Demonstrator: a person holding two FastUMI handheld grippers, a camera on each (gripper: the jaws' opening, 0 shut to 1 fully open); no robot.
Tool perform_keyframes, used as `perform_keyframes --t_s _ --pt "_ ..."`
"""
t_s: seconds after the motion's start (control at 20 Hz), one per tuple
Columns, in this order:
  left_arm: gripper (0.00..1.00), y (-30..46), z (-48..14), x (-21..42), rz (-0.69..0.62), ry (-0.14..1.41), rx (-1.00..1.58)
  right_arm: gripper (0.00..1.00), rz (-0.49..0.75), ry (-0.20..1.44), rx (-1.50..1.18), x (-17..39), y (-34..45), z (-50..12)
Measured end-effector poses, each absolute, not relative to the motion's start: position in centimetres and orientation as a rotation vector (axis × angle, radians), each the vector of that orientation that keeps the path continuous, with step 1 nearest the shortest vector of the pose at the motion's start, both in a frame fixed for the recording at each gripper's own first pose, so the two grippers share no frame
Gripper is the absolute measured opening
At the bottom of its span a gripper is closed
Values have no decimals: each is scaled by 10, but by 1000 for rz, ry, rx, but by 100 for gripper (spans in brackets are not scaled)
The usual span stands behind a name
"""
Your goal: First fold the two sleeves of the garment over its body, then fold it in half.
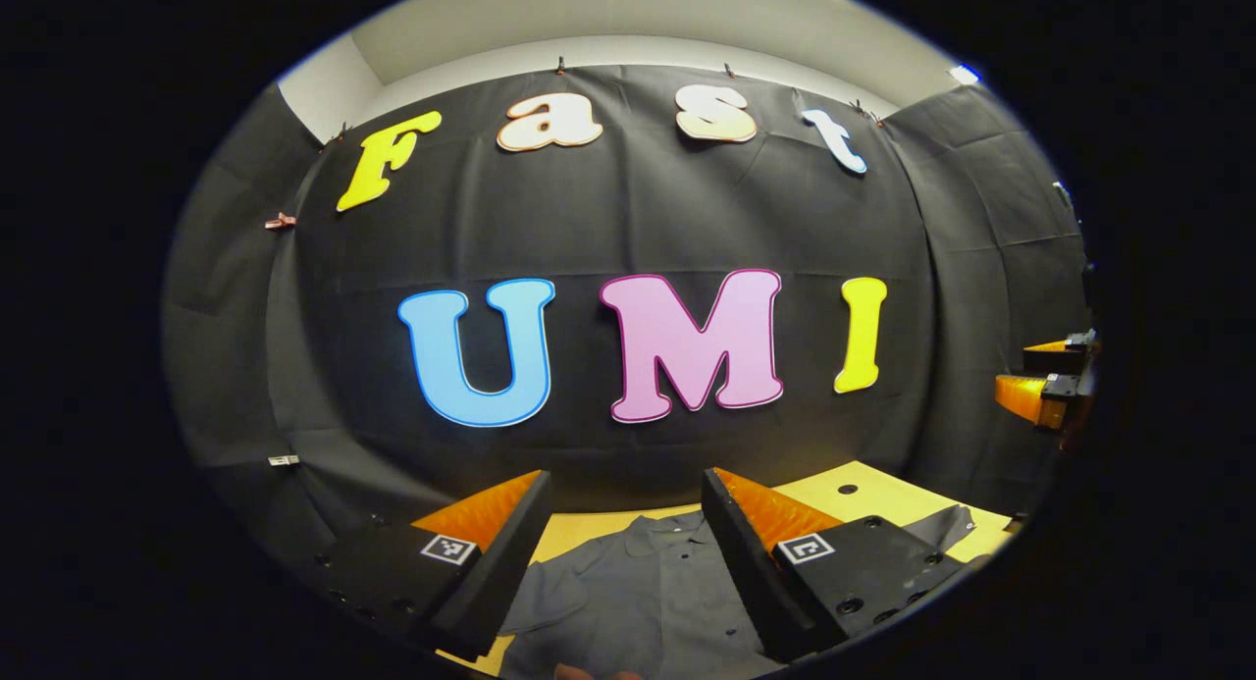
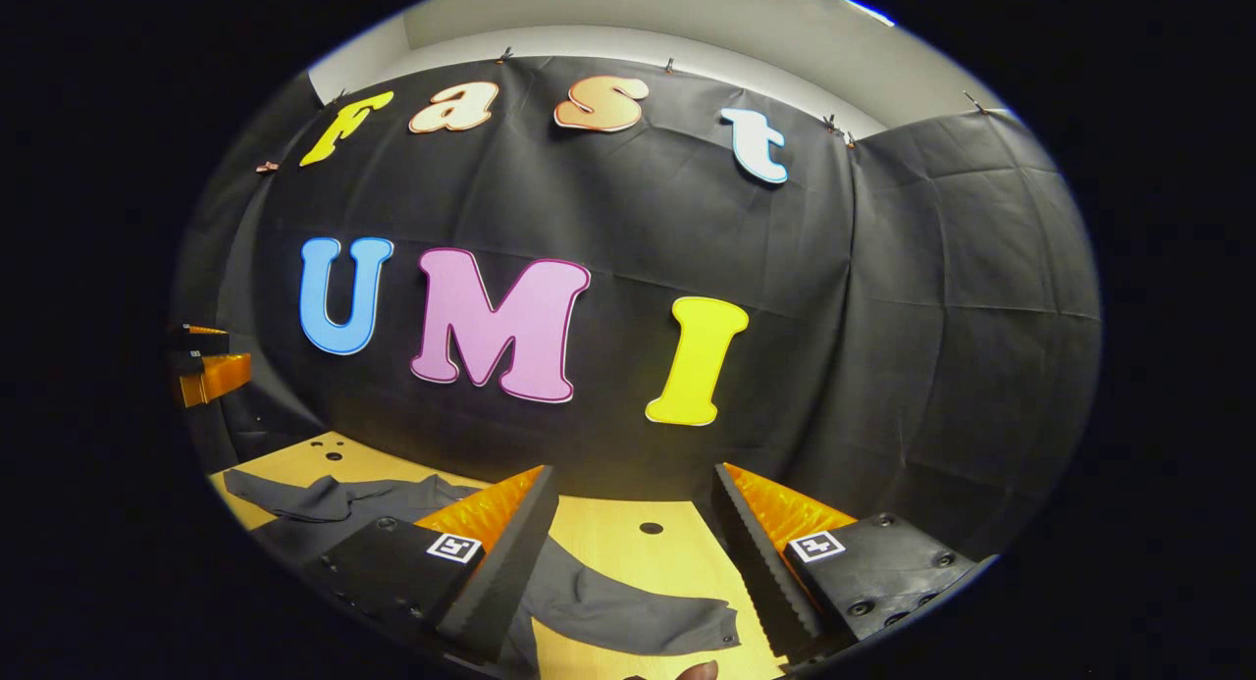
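Note:
A dark grey buttoned shirt (image 1: 648,587) lies flat on the yellow wooden table (image 1: 873,494), collar toward the booth wall. My left gripper (image 1: 628,498) hangs open above the shirt's chest, nothing between its fingers. One sleeve (image 1: 942,528) spreads out to the right in the left gripper view. In the right gripper view the right sleeve (image 2: 628,611) lies stretched over the table under my open right gripper (image 2: 633,498), and the far sleeve (image 2: 285,494) spreads at the left. The other gripper shows at the right edge (image 1: 1045,386) of the left gripper view and at the left edge (image 2: 211,366) of the right gripper view.
Black cloth walls close the booth at the back and on both sides. The table top has small round holes (image 2: 651,528). A fingertip (image 2: 697,672) shows at the bottom edge of the right gripper view.

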State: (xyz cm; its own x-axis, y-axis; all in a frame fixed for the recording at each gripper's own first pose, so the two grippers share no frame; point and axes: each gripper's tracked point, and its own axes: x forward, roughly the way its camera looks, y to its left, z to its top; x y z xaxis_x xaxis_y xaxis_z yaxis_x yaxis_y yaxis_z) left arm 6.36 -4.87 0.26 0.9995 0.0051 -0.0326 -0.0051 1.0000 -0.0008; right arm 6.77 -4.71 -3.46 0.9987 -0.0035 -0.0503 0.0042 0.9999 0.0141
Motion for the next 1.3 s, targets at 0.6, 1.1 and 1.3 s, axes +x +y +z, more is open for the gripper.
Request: perform_keyframes --t_s 0.6,1.1,1.3 --pt "97 -105 -12 106 12 117 49 98 -39 259 16 116 -119 -172" --pt "97 -115 -25 111 78 188 93 98 -89 519 104 131 -159 -323" --pt "97 -114 -26 113 98 208 108 98 -100 623 129 128 -164 -374"
